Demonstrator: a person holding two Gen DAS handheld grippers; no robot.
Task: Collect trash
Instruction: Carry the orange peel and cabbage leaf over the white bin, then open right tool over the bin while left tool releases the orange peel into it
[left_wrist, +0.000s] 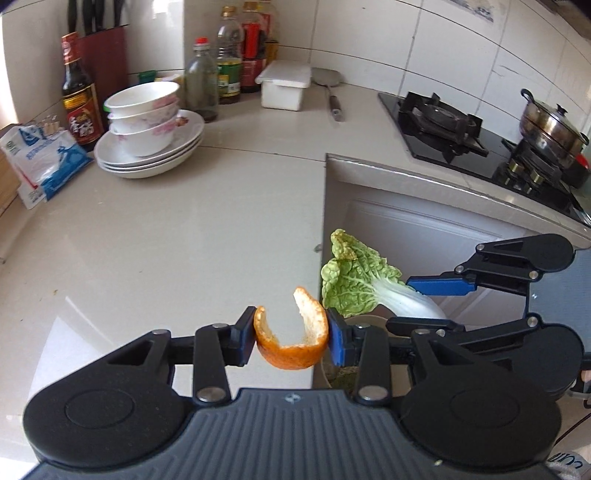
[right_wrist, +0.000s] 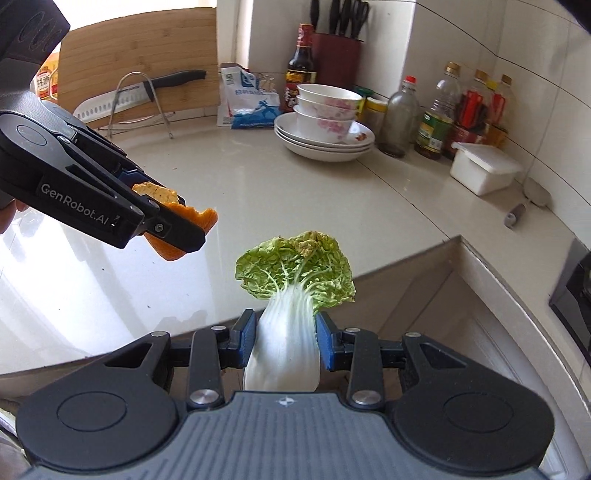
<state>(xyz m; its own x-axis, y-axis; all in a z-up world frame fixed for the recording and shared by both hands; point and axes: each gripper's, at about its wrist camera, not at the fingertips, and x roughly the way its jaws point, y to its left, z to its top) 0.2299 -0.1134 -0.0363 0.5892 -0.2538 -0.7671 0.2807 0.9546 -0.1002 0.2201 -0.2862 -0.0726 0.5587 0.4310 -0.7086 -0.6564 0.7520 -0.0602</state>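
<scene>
1. Orange peel (left_wrist: 291, 339), curled into a cup with its white pith facing up, sits pinched between the two blue pads of the left tongs (left_wrist: 291, 341) in the left wrist view, held in the air above the front edge of the pale kitchen surface (left_wrist: 184, 240). Just to its right, the right tongs (left_wrist: 430, 302) reach in from the side, pinching the white stalk of a cabbage leaf (left_wrist: 354, 284) whose green frill nearly touches the peel. Farther back on the surface stand a stack of bowls on plates (left_wrist: 147, 129), a dark sauce bottle (left_wrist: 79, 99), oil bottles (left_wrist: 229, 55), a white lidded box (left_wrist: 284, 85) and a blue-and-white bag (left_wrist: 44, 158). A gas hob (left_wrist: 461, 129) with a steel pot (left_wrist: 550, 125) lies to the right.

2. White stalk fills the gap between the pads of the right tongs (right_wrist: 284, 343) in the right wrist view: they clamp the cabbage leaf (right_wrist: 291, 280) by its stem, its green top standing upright over the surface (right_wrist: 258, 192) edge. Upper left, the left tongs (right_wrist: 177, 221) point in at a slant, closed on the orange peel (right_wrist: 192, 218), which shows on both sides of the near finger. Peel and leaf hang near each other without touching. Behind them rest a wooden board (right_wrist: 140, 55), a knife (right_wrist: 147, 88) on a wire rack, the bag (right_wrist: 247, 99), the bowls and plates (right_wrist: 325, 122), the bottles (right_wrist: 436, 118) and a knife block (right_wrist: 336, 55).
</scene>
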